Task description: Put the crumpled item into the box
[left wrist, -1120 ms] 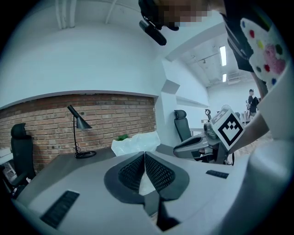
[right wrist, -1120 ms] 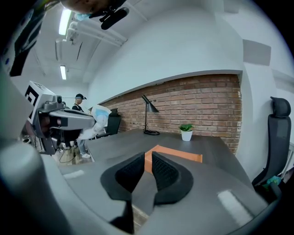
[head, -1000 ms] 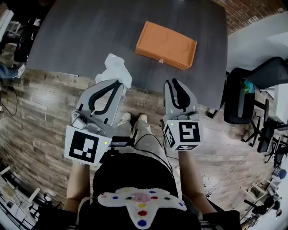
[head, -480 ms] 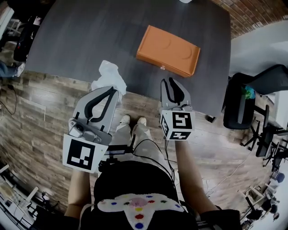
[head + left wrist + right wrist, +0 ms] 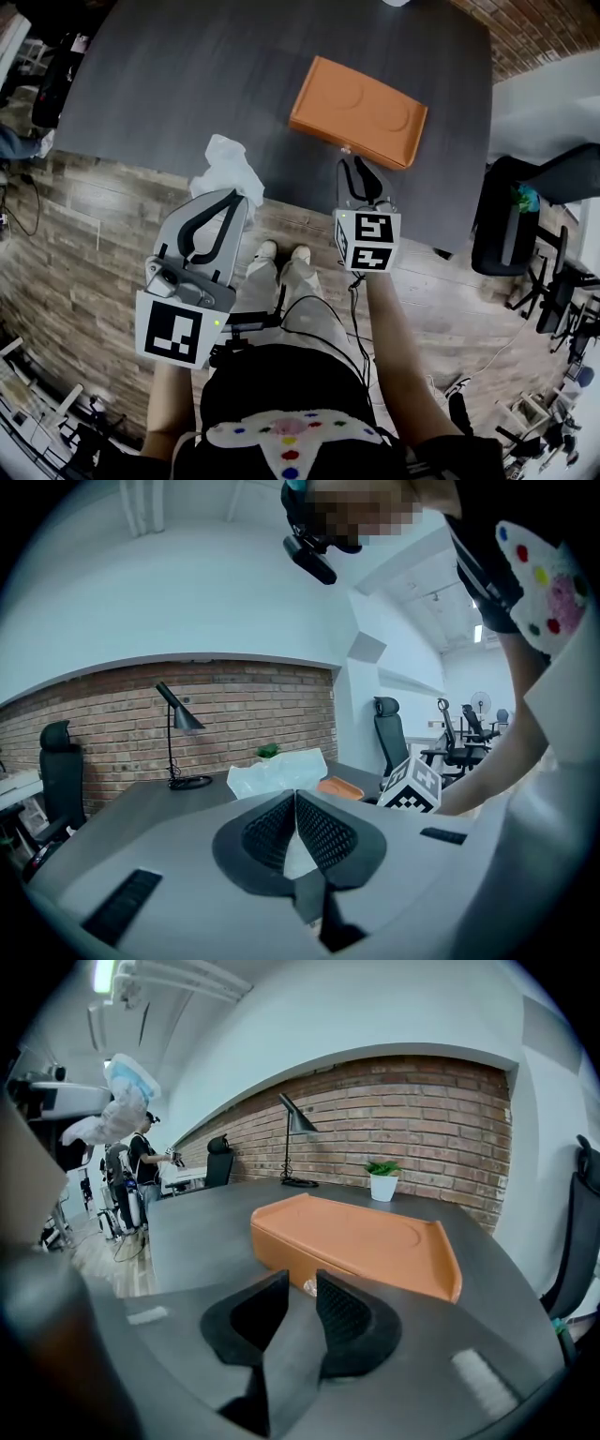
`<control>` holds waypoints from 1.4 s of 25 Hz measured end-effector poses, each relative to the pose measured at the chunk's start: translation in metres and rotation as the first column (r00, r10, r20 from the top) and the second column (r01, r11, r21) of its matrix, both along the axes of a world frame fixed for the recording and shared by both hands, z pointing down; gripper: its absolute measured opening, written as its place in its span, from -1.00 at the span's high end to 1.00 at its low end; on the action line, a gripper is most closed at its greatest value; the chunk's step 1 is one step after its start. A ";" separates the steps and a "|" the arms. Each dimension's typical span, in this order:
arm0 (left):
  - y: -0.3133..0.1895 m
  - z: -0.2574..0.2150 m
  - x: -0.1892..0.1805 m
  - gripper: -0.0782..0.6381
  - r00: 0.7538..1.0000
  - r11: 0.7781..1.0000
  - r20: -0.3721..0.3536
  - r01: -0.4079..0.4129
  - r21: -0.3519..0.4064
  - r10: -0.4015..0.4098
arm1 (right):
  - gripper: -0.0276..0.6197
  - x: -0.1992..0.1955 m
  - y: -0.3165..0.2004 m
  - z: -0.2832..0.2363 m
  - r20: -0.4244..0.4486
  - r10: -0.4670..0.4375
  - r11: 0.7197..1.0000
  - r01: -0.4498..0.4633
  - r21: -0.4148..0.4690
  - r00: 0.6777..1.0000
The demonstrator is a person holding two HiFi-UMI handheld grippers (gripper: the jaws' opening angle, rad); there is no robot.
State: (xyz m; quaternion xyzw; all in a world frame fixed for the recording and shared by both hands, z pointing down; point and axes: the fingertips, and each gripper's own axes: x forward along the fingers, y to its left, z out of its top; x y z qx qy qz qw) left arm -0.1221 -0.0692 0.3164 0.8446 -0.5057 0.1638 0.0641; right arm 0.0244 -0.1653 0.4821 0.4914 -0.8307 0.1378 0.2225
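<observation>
The crumpled white item (image 5: 225, 169) lies at the dark table's near edge; in the left gripper view it (image 5: 277, 771) shows just beyond the jaws. My left gripper (image 5: 242, 195) (image 5: 296, 794) hovers right behind it, jaws shut with their tips touching and nothing held. The orange box (image 5: 356, 111) lies flat on the table with its lid closed, to the right and farther in. My right gripper (image 5: 360, 164) (image 5: 300, 1279) points at the box's front wall (image 5: 361, 1237), close to its small clasp (image 5: 307, 1286), with a narrow gap between its jaws and nothing in them.
The dark table (image 5: 187, 75) stretches away behind both objects. A black desk lamp (image 5: 295, 1124) and a potted plant (image 5: 382, 1183) stand at its far side by the brick wall. A black office chair (image 5: 502, 216) stands to the right of the table.
My right gripper has moved forward to the table's edge, close to the box's front. The left gripper stays behind the crumpled item.
</observation>
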 end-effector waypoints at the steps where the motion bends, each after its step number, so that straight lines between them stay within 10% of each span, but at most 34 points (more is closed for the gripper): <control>1: -0.001 0.001 -0.001 0.75 1.000 1.000 0.002 0.003 -0.002 -0.003 | 0.65 0.000 -0.003 0.005 -0.007 0.001 1.000 -0.001 -0.010 1.000; 35: 0.004 0.016 0.001 0.75 1.000 0.999 0.013 -0.021 -0.027 0.021 | 0.70 -0.003 0.002 0.042 -0.010 0.011 0.994 -0.012 -0.106 1.000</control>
